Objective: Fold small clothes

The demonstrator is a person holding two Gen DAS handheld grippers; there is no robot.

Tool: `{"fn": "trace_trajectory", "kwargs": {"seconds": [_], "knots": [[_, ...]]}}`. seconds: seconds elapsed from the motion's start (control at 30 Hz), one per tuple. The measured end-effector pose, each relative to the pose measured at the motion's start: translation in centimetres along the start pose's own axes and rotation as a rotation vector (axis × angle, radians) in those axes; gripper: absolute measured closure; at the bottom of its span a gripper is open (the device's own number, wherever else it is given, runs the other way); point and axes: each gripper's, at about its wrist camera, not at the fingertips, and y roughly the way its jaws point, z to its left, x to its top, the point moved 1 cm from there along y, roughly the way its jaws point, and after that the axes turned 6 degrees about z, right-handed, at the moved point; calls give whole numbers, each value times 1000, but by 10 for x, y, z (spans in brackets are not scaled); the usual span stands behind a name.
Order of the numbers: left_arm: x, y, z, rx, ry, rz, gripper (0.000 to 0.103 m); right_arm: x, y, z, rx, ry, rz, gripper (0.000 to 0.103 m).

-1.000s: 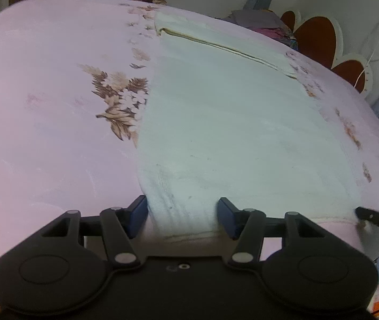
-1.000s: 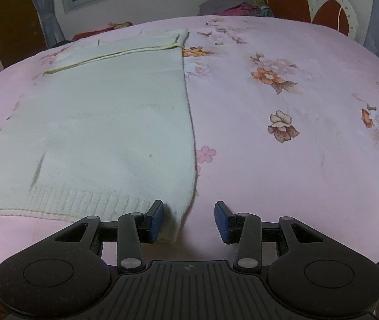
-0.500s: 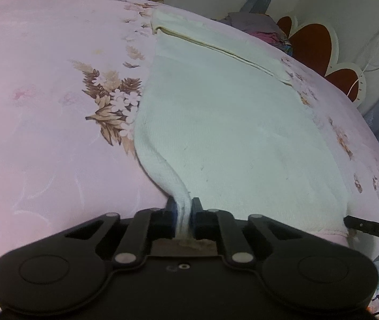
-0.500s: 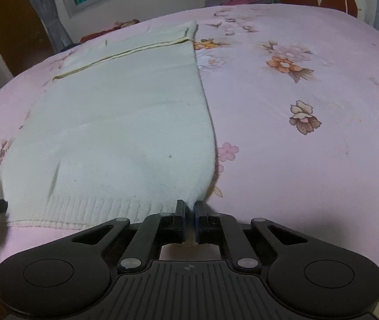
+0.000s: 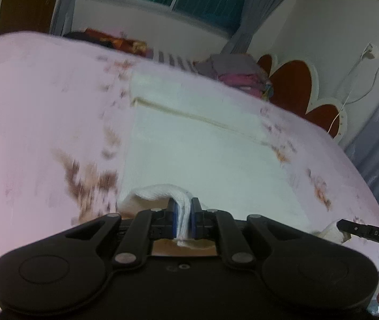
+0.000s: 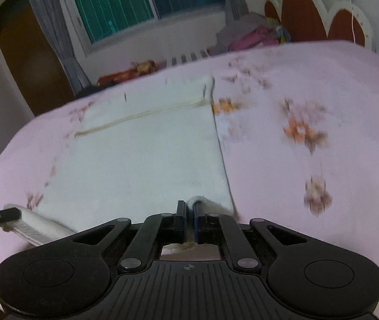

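Now your left gripper (image 5: 183,217) is clamped on the near left corner of the cream knitted sweater (image 5: 205,157), its ribbed hem bunched between the blue pads and raised off the pink floral bedsheet (image 5: 37,122). Your right gripper (image 6: 188,222) is pinched tight on the near right corner of the same sweater (image 6: 146,160), with a small fold of knit poking up between its fingers. The rest of the garment lies flat on the bed, stretching away from both grippers toward the far edge, where a folded band crosses it. From the left wrist view, the tip of the right gripper shows at the far right, holding its corner; from the right wrist view, the left gripper's tip shows at the far left, with ribbed hem running from it.
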Motion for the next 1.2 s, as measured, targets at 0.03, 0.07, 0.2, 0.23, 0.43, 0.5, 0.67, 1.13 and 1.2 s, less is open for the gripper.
{"fn": "trace_trajectory", "kwargs": {"seconds": [0.03, 0.07, 0.2, 0.23, 0.43, 0.5, 0.67, 1.13, 1.2], "knots": [[7, 1, -2, -3, 7, -11, 94, 6, 0, 2, 1, -6, -9, 99], [13, 2, -4, -4, 12, -22, 94, 13, 1, 4, 3, -13, -22, 99], [35, 5, -9, -7, 22, -70, 94, 38, 6, 9, 8, -31, -64, 99], [40, 8, -10, -7, 26, -81, 94, 44, 7, 10, 10, -33, -72, 99], [75, 29, -7, -7, 19, -105, 94, 84, 26, 11, 31, -24, -108, 99], [87, 40, -7, -4, 24, -109, 94, 99, 35, 11, 30, -22, -124, 99], [115, 65, -8, -2, 35, -119, 94, 133, 59, 11, 22, -26, -149, 99], [192, 144, 2, 52, 0, -138, 94, 222, 150, -3, 13, 4, -151, 100], [200, 156, 7, 69, -24, -137, 94, 233, 167, -8, 14, 20, -137, 100]]}}
